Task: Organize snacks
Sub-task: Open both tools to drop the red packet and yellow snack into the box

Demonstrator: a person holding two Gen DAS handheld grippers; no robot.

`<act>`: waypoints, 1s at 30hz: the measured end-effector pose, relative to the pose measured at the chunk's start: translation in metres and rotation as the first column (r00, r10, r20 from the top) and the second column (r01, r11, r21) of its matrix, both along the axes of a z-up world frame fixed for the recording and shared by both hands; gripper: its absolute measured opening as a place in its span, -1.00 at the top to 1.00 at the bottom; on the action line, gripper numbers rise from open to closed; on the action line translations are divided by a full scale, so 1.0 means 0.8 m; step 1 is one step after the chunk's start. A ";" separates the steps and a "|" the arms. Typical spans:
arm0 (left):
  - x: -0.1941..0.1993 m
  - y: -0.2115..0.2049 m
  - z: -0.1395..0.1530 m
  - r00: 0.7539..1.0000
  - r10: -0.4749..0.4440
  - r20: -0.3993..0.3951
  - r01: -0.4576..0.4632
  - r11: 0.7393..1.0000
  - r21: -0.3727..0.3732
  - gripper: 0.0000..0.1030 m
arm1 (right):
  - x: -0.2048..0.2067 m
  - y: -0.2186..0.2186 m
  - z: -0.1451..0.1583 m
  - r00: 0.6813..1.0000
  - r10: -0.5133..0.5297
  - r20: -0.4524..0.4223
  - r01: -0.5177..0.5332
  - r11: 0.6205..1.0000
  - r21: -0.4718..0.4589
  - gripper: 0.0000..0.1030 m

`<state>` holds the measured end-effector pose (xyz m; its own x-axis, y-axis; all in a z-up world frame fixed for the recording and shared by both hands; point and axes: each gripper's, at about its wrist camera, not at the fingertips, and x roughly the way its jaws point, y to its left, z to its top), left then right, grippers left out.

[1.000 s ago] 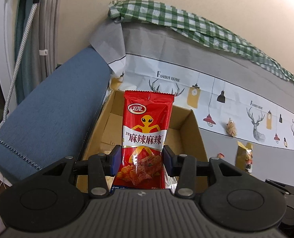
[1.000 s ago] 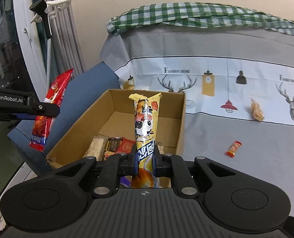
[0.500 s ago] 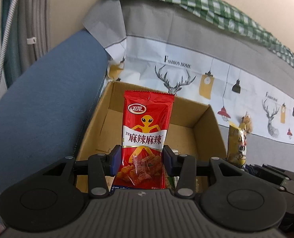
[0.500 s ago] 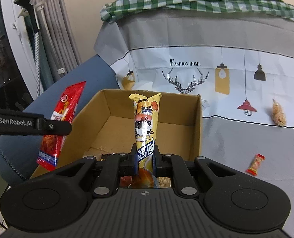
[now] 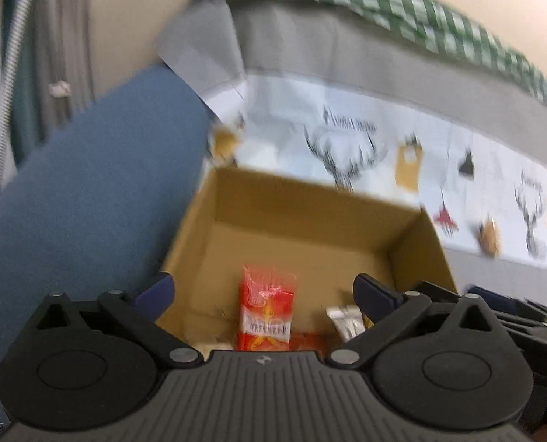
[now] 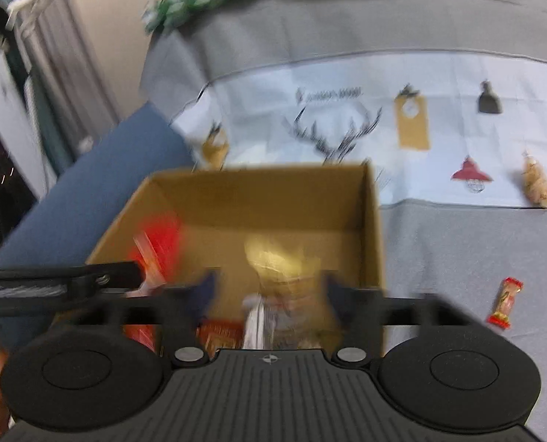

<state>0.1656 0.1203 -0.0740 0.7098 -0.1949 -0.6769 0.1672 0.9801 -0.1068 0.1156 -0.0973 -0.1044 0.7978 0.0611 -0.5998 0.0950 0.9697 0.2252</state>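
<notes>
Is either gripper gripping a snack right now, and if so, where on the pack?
Neither. The left gripper and right gripper have just been opening; the red packet and yellow packet sit free over the cardboard box.

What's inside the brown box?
Inside the cardboard box: a red snack packet, a yellow packet, a white wrapper. The grippers' bodies cover its near end.

Nothing can be read with certainty; motion blur smears every print. On the red snack packet [image 5: 266,313], lying in the cardboard box [image 5: 310,217] at about 6 o'clock of the left wrist view, a white band carries dark characters too smeared to make out. The lettering above the deer antlers on the printed cloth [image 6: 328,94], at 12 o'clock, is only a blurred line.
</notes>
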 end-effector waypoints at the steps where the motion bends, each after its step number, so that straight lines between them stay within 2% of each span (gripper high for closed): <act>1: -0.003 0.003 0.003 1.000 0.004 -0.004 -0.004 1.000 0.003 -0.99 | -0.006 -0.002 0.006 0.999 -0.023 0.026 0.024 1.000 -0.010 -0.63; 4: -0.023 0.014 0.007 0.999 0.021 -0.043 -0.021 1.000 0.010 -0.99 | -0.022 -0.003 0.018 0.999 0.002 0.040 0.000 0.999 -0.039 -0.73; 7: -0.066 0.021 0.010 0.997 0.051 -0.066 -0.050 0.999 0.019 -0.99 | -0.058 0.011 0.031 0.999 0.034 0.025 -0.032 0.997 -0.063 -0.77; 10: -0.120 0.025 0.013 0.994 0.072 -0.084 -0.069 0.997 0.040 -0.99 | -0.109 0.019 0.041 0.996 0.086 0.014 -0.084 0.992 -0.089 -0.87; 14: -0.186 0.027 0.021 0.991 0.085 -0.101 -0.081 0.996 0.040 -0.99 | -0.189 0.035 0.058 0.988 0.149 0.048 -0.139 0.977 -0.164 -0.91; 20: -0.258 0.025 0.043 0.993 0.112 -0.026 -0.111 0.993 0.034 -0.99 | -0.274 0.049 0.085 0.970 0.208 0.123 -0.174 0.954 -0.243 -0.98; 30: -0.332 0.007 0.074 0.995 0.063 0.073 -0.066 0.997 0.036 -0.99 | -0.344 0.049 0.108 0.959 0.208 0.193 -0.162 0.960 -0.229 -0.98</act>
